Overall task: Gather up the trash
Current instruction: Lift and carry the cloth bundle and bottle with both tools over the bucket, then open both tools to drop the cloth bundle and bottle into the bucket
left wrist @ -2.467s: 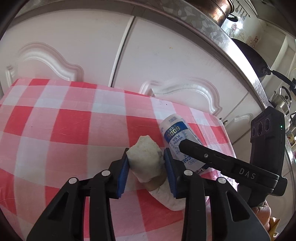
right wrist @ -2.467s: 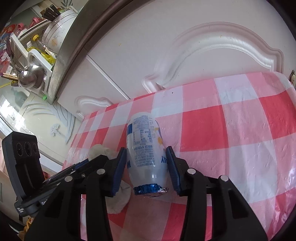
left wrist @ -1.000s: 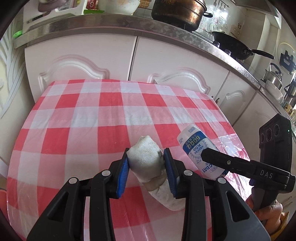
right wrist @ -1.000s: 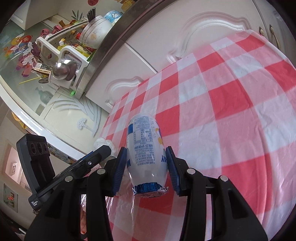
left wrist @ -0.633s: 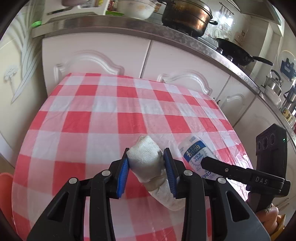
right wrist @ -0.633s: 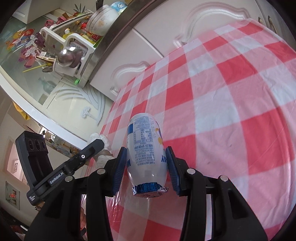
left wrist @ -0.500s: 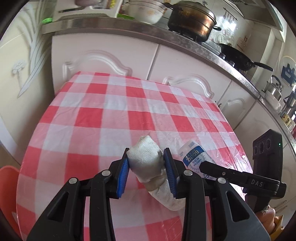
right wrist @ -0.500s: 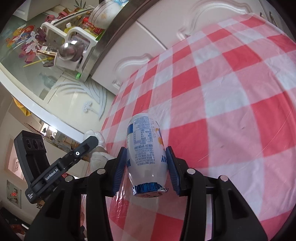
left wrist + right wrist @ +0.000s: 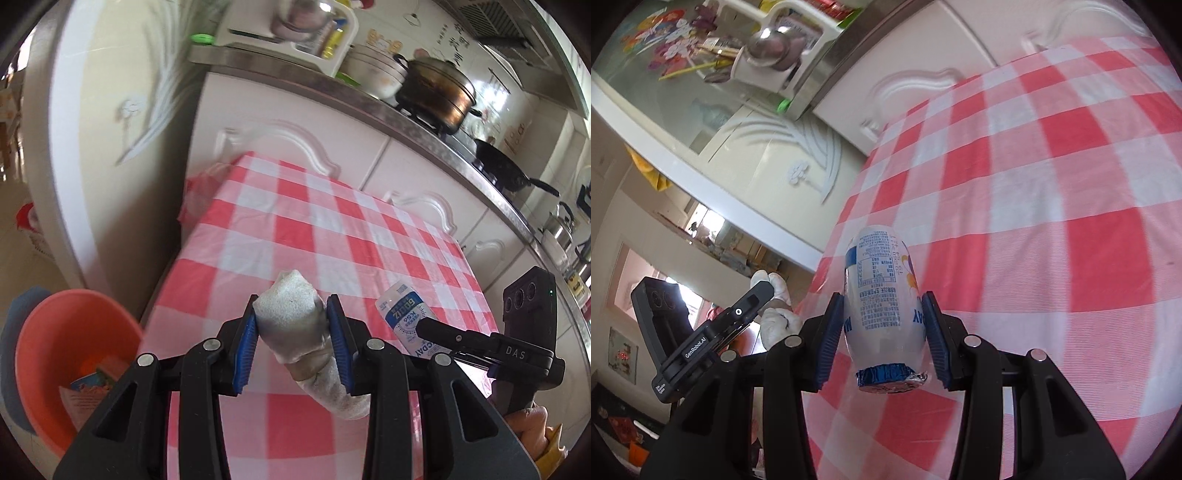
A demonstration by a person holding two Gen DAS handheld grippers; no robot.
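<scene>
The left hand-held gripper [image 9: 291, 325] clamps one crumpled tissue wad [image 9: 291, 321], whose long axis runs forward along the fingers and tip points away from the camera, above the checked tabletop [image 9: 295, 240]. The right hand-held gripper [image 9: 882, 332] grips one small white bottle [image 9: 881, 295] lengthwise, foil-capped end [image 9: 888, 376] toward the camera. Only the left wrist view shows one orange bin [image 9: 48, 350] beside the tabletop, with scraps inside.
</scene>
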